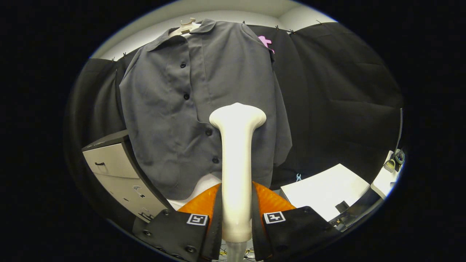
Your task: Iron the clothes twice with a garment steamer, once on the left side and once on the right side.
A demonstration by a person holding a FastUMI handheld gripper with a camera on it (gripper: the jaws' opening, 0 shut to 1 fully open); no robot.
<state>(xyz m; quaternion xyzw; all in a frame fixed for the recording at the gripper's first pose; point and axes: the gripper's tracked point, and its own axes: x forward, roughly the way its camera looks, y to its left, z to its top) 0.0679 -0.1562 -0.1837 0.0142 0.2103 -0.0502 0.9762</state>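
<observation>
While hanging: grey shirt (204,109) on a hanger (185,26), against the booth wall, beyond the jaws
Jaws: gripper (236,214) clenched on the steamer handle
Steamer: garment steamer (237,156) upright, head near the shirt's lower placket
Bearing: shirt straight ahead, long axis vertical; panels to either side of the head
Nearby: drawer cabinet (116,167); table (324,189)

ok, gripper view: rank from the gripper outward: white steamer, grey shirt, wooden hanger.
1. White garment steamer: clamped between the gripper's fingers.
2. Grey button-up shirt: hanging just beyond the steamer head.
3. Pale wooden hanger: at the shirt's collar, farthest.
</observation>
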